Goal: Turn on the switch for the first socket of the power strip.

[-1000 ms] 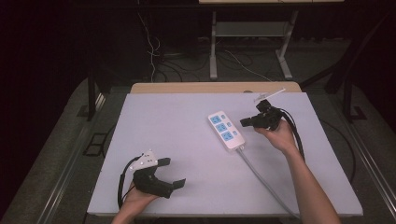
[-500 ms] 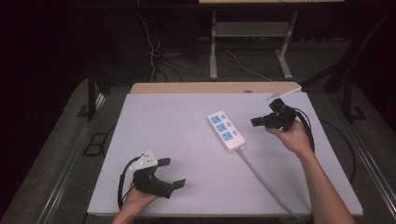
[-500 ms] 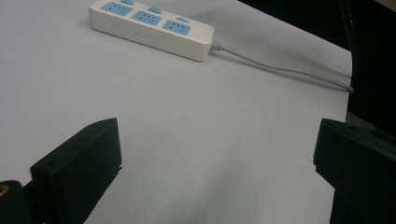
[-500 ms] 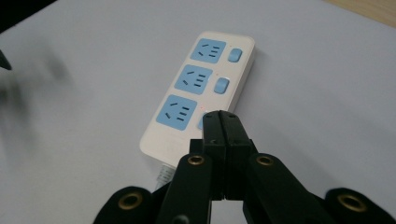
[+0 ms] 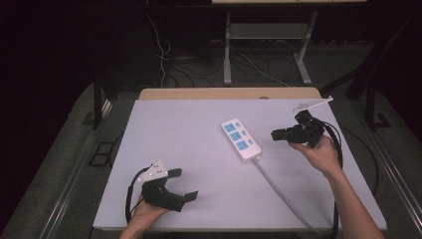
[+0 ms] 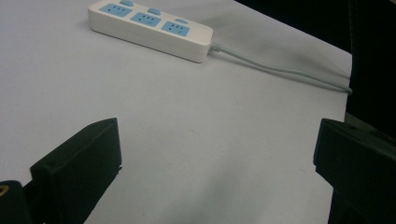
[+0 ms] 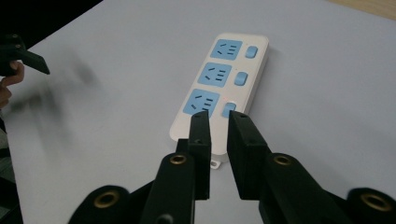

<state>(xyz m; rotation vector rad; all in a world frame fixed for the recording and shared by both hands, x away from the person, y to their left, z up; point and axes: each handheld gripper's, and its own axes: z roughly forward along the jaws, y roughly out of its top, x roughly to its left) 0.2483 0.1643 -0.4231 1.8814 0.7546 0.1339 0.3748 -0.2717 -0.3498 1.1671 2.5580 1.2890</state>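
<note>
Three blue sockets, each with its own blue switch beside it, run along the white power strip (image 5: pixel 241 139), which lies flat on the desk (image 5: pixel 189 149) a little right of its middle, set on a slant, with its grey cable (image 5: pixel 283 194) trailing off toward the near right edge. The right hand-held gripper (image 5: pixel 275 134) hangs just off the strip's right side, apart from it, its jaws drawn nearly together with only a narrow slit between them and nothing held. In the right gripper view those jaws line up with the switch (image 7: pixel 228 109) nearest the cable end, so a press on that switch looks like the work in hand. The risk lies in aim: the switch is small and sits close to its socket, so a tip coming in slightly off could land on the socket face or the casing instead. A slanted push could also skid the light, unheld strip across the smooth desk. The left hand-held gripper (image 5: pixel 184 185) rests at the near left, well apart, jaws wide and empty, giving no bracing.
</note>
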